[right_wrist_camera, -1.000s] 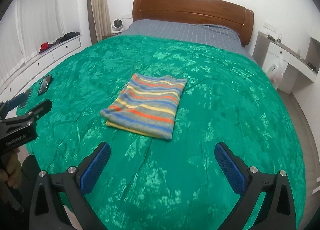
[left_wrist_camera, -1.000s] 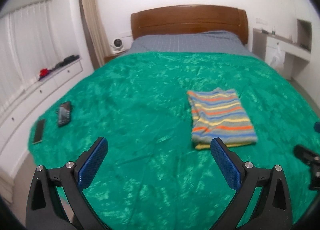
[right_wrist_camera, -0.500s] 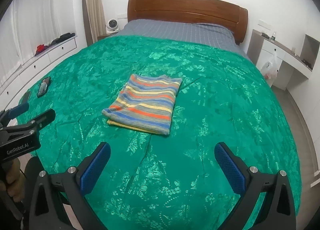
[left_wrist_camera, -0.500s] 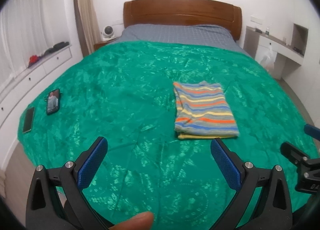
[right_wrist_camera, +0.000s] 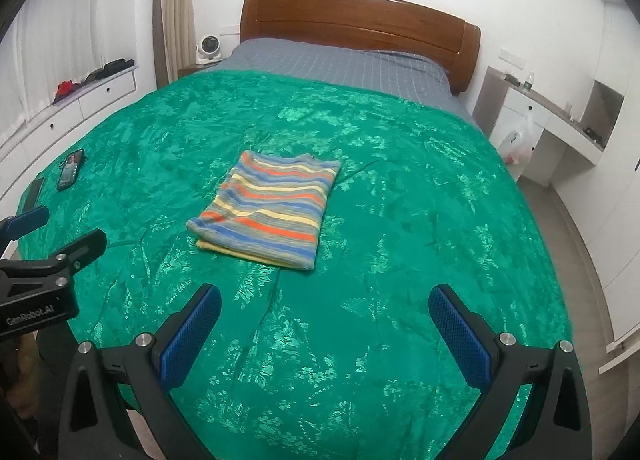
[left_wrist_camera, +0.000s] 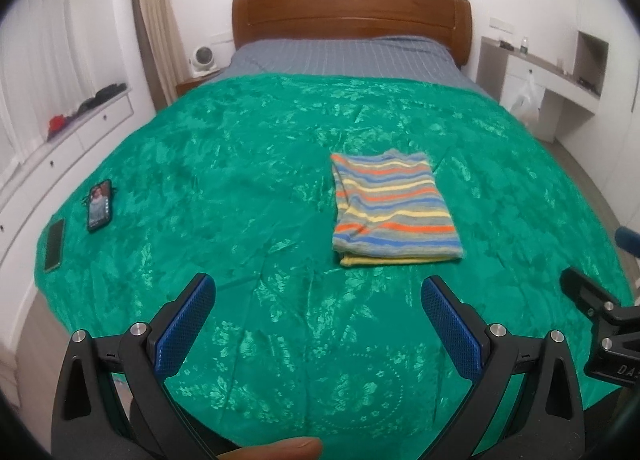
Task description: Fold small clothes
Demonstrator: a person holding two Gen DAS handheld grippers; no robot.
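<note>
Here's the striped garment, a soft knit in grey, blue, orange and yellow bands, folded into a neat flat rectangle with a yellow under-layer peeking out along its near edge. It lies near the middle of the bed, at about 1 o'clock from the left gripper and at about 11 o'clock from the right gripper. In the left wrist view its long axis runs away toward the headboard, stripes lying crosswise; in the right wrist view that axis leans toward 1 o'clock. Under it spreads a shiny green bedspread, crinkled, with a leafy woven pattern, and beyond that a grey checked sheet below the curved wooden headboard. Both grippers hang over the near end of the bed, well apart from the garment, their blue dimpled fingers spread wide and holding nothing. Two dark phones lie flat at 10 o'clock near the bedspread's edge.
</note>
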